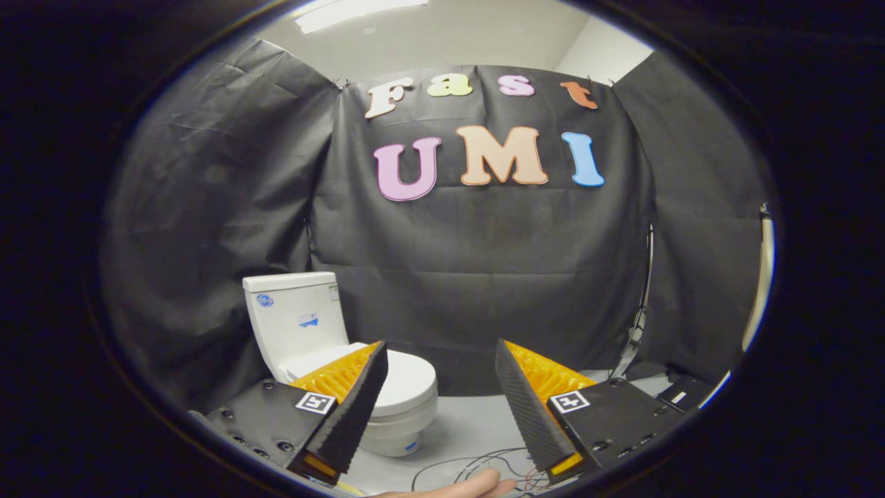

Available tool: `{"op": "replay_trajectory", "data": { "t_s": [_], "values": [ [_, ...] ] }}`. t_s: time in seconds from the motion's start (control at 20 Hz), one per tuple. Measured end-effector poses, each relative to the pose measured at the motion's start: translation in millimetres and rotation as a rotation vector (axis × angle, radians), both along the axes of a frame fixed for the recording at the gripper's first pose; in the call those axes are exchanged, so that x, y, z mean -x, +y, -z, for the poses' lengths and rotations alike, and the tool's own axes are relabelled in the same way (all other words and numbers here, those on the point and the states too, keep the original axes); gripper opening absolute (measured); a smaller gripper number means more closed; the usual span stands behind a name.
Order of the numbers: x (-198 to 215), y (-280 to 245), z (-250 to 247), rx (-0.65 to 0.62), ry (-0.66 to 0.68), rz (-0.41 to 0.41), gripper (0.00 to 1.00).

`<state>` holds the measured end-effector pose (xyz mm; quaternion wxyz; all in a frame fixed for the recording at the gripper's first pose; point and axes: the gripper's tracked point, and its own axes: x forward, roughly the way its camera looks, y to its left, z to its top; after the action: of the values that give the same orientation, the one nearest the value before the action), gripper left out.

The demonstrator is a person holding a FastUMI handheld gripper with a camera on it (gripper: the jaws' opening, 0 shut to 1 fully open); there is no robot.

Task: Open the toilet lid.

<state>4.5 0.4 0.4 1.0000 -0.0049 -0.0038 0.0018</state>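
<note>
Fingertip of my hand (pixel 477 484) pokes in at the bottom between my fingers, mostly cut off. My gripper (pixel 439 360) is spread wide, nothing between the fingers, touching nothing.

Toilet lid (pixel 409 380) is down, flat on the bowl. It sits beyond my left finger (pixel 352 408), which covers the lid's left part and hinge area, so I can't see where the lid meets the tank. White toilet (pixel 314 332) stands on the floor to the left, well apart from the gripper. Tank (pixel 294 315) is upright behind the lid, with small stickers on it too small to make out. Bowl base is partly hidden behind the same finger.

Grey floor (pixel 470 422) runs between the fingers. Thin wires (pixel 477 465) loop on it near my fingertip, ends cut off below. Black cloth wall (pixel 484 277) backs the booth. A dark cable (pixel 639 311) hangs down the cloth on the right. Beyond my right finger (pixel 529 408), a white pole (pixel 760 283) curves at the far right. A small dark box (pixel 681 394) lies on the floor there, details unclear.
</note>
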Motion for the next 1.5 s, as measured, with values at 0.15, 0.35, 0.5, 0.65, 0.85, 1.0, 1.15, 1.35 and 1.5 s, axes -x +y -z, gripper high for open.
{"op": "replay_trajectory", "data": {
  "t_s": [0.15, 0.35, 0.5, 0.65, 0.85, 1.0, 1.15, 1.35, 1.5],
  "values": [
    [-25, 5, 6, 0.027, 0.029, -0.005, 0.97],
    [-48, 12, 22, 0.071, 0.106, -0.021, 0.97],
    [-64, 25, 20, 0.116, 0.094, -0.055, 0.97],
    [-74, 37, 19, 0.095, 0.045, -0.076, 0.97],
    [-83, 43, 44, 0.005, 0.048, -0.059, 0.98],
    [-86, 48, 58, -0.058, 0.043, -0.039, 0.98],
    [-93, 63, 70, -0.137, 0.039, -0.045, 0.97],
    [-106, 83, 103, -0.228, 0.079, -0.041, 0.97],
    [-108, 88, 142, -0.468, 0.163, 0.023, 0.98]
  ]
}}
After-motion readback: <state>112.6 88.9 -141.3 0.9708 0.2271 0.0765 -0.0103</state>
